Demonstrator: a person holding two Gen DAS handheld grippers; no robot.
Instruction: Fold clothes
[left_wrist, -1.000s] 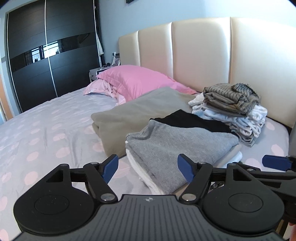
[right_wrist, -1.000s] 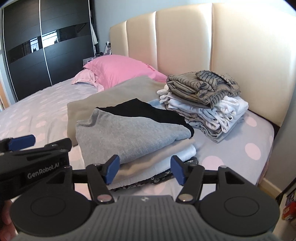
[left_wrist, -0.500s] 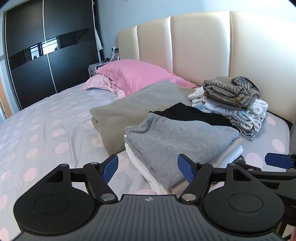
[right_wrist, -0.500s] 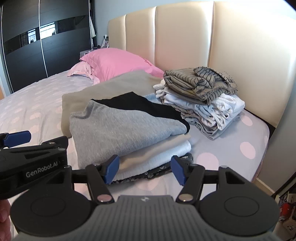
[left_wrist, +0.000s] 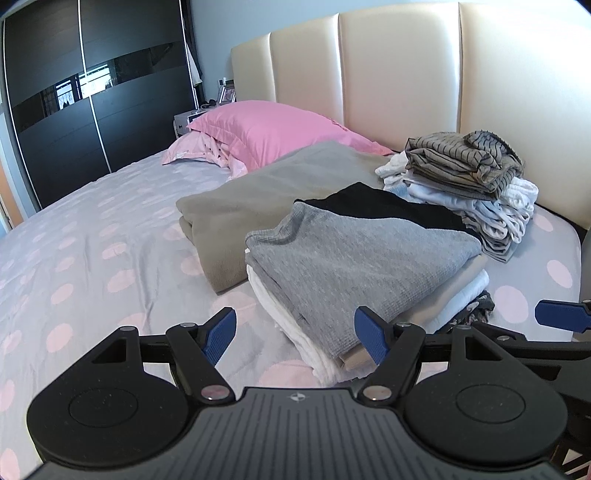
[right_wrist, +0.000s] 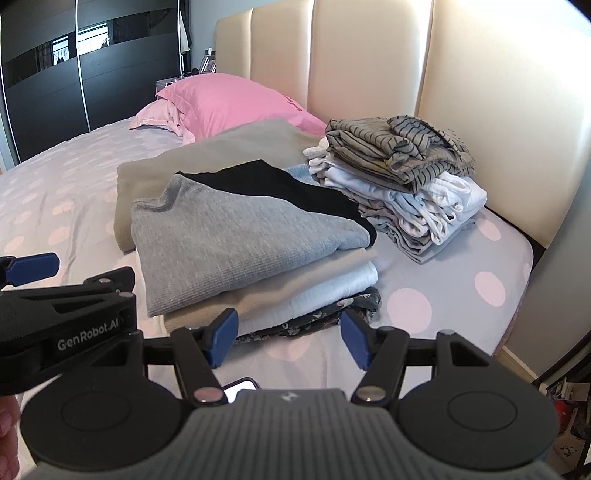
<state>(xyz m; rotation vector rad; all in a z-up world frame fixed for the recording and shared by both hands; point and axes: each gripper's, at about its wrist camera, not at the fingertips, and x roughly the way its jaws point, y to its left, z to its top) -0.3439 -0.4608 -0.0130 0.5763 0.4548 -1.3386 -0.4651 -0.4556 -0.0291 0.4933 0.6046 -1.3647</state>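
Observation:
A folded grey knit top lies on top of a near stack with a black garment, beige and white pieces under it. A second pile topped by a striped garment sits by the headboard. A folded taupe blanket lies behind. My left gripper is open and empty, just short of the near stack. My right gripper is open and empty at the stack's front edge. The left gripper also shows in the right wrist view.
A pink pillow lies on the polka-dot bedsheet against the cream padded headboard. A black sliding wardrobe stands at the far left. The bed's right edge drops to the floor.
Both grippers have drawn back and lowered slightly from the stacks. Both stay open and empty. The clothes have not moved.

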